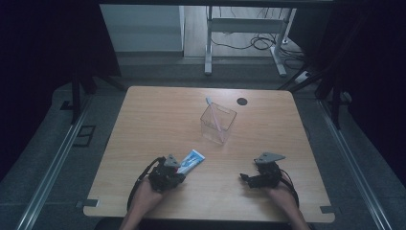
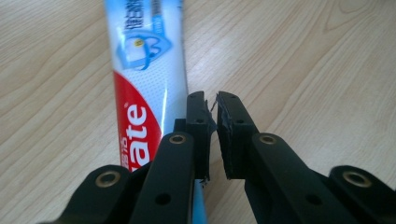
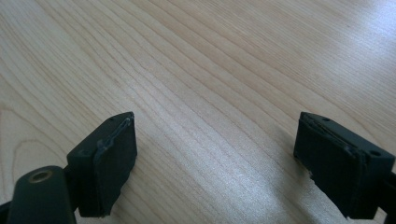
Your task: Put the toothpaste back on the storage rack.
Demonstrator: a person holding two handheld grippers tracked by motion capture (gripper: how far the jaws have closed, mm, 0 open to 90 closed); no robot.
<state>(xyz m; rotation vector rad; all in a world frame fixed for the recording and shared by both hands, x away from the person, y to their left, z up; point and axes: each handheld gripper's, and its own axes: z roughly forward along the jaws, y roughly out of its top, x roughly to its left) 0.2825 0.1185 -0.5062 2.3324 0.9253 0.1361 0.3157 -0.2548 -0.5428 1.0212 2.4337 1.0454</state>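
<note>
A white, red and blue toothpaste tube [image 1: 193, 160] lies flat on the wooden table [image 1: 153, 120], near the front left. My left gripper [image 1: 179, 168] rests at the tube's near end. In the left gripper view its jaws [image 2: 215, 100] stand shut with a hairline gap and nothing between them, and the tube [image 2: 144, 60] lies beside and partly under the left jaw. My right gripper [image 1: 244, 178] hovers low over bare wood at the front right, open wide [image 3: 215, 135] and empty.
A clear plastic box [image 1: 218, 123] stands mid-table with a toothbrush [image 1: 214, 115] leaning inside it. A small black disc [image 1: 242, 101] sits near the far edge. Beyond the table are the legs of a desk and cables on the floor.
</note>
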